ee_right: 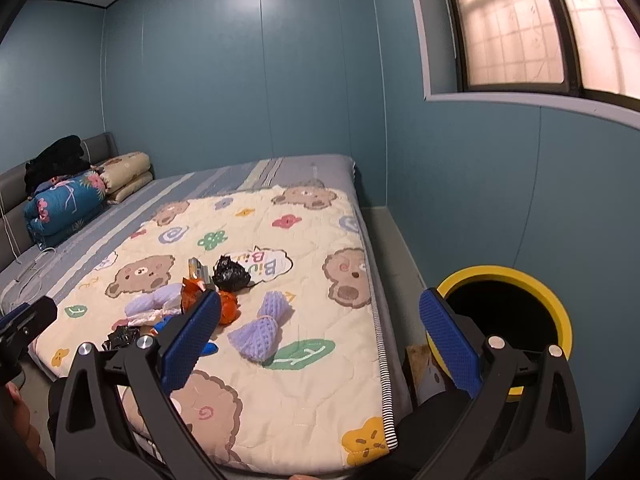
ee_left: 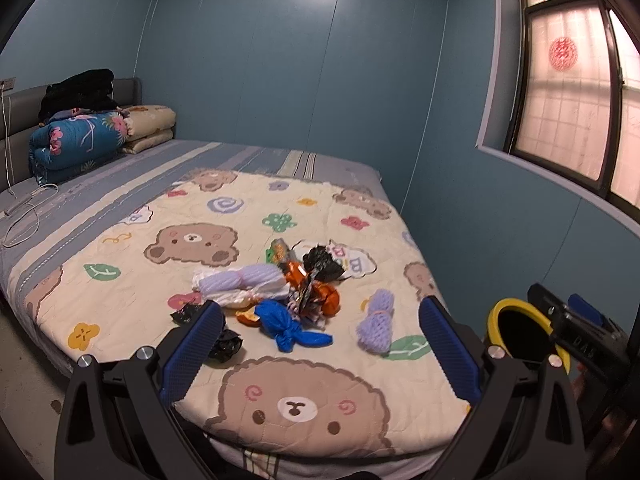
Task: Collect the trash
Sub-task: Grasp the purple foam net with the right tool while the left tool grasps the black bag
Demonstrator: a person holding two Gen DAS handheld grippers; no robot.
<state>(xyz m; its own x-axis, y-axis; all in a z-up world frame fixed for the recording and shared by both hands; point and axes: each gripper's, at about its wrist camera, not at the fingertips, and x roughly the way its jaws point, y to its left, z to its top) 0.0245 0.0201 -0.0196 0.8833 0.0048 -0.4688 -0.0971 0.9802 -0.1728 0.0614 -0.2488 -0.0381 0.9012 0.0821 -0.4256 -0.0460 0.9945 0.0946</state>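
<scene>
trash pile (ee_left: 280,292) beyond left gripper (ee_left: 320,348)

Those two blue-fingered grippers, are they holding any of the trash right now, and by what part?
Nothing is held. The left gripper and the right gripper both stand open and empty above the bed, and the purple foam net lies untouched on the bear quilt.

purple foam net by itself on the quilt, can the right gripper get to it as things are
Probably yes. The purple foam net lies apart from the trash pile on the quilt, nothing on top of it, and the right gripper is open and empty just short of it.
</scene>
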